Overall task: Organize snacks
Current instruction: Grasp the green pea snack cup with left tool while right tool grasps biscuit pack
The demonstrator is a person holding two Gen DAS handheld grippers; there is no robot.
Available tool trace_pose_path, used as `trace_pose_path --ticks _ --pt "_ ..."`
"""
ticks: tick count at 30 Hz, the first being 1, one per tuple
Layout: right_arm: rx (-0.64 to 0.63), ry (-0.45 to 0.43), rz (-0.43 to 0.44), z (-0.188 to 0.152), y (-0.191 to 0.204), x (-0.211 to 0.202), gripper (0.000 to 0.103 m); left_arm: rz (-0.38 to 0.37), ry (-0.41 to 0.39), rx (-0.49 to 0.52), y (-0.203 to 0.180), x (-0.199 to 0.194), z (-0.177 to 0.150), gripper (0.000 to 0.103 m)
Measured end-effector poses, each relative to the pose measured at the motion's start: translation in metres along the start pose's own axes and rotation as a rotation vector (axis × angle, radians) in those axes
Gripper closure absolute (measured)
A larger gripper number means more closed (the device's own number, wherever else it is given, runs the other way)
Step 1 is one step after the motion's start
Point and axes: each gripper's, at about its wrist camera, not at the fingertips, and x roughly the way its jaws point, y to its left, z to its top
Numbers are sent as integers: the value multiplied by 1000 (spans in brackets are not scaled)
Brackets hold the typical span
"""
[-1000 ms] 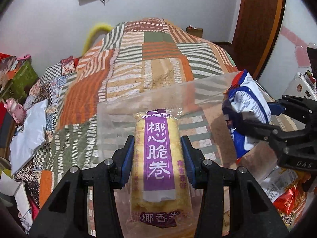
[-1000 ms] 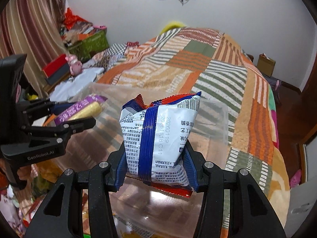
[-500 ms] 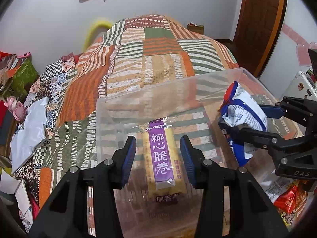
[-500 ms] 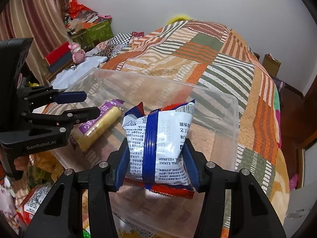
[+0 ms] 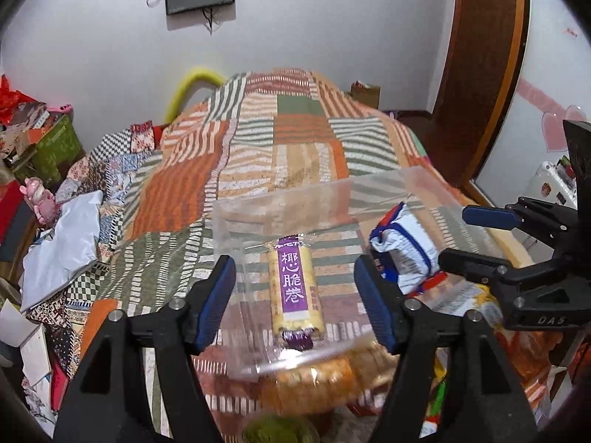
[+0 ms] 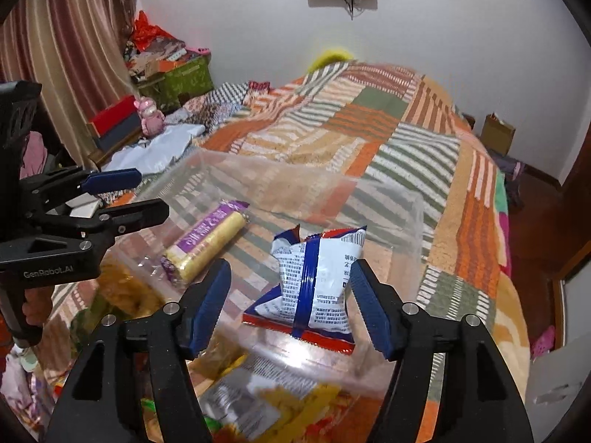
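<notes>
1. Both snacks have been let go since the earlier frames: the purple-labelled roll was pinched by the left claw a second ago, and the white and blue snack bag was clamped by the right claw half a second ago; both claws are now spread wide and drawn back.
2. The roll is seen lying flat on the floor of the clear plastic bin, lengthwise between the left claw's blue pads, with clear gaps on both sides.
3. The snack bag is seen resting inside the same bin, to the right of the roll and apart from it, with its crimped top raised and its red edge on the bin floor.
4. From the right wrist view, the bag is framed by the right claw's blue pads; whether the right-hand pad touches the bag cannot be told.
5. Both claws are held level, pointing forward and slightly down over the near rim of the bin, side by side.
6. The right claw is seen side-on at the right edge of the left view, its fingers parted; the left claw is seen likewise at the left of the right view.
7. The bin is set on a patchwork bed cover.
8. More snack packets are blurred beneath the near rim.
</notes>
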Motion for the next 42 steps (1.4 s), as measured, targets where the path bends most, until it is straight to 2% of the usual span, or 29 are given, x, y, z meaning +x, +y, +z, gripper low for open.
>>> trace_pose_path --ticks 4,9,13,19,25,34,38,41,42 --pt "-8 -68 -22 -5 5 -27 37 -2 -45 -3 -7 -26 -10 29" --pt "-25 -145 -70 -19 11 -57 31 -27 -57 -19 -13 -47 -25 28" --pt "-26 -165 -96 -37 12 -70 31 2 -69 -5 -17 -57 -44 24" --pt "-15 -138 -147 -66 7 -70 31 29 -7 -48 0 -52 -77 24" --pt "44 -70 -177 -103 -8 -61 31 41 60 -94 15 -36 -107 24" --pt "141 8 -170 -142 -23 -54 31 32 105 -139 24 -9 -121 24" --pt "168 18 -154 -149 -26 -51 31 -1 128 -157 26 2 -123 37" --pt "152 17 -168 -154 -23 -51 43 -19 129 -165 25 4 -125 43" --pt "147 17 -170 -155 -22 -51 50 -21 127 -166 24 4 -126 43"
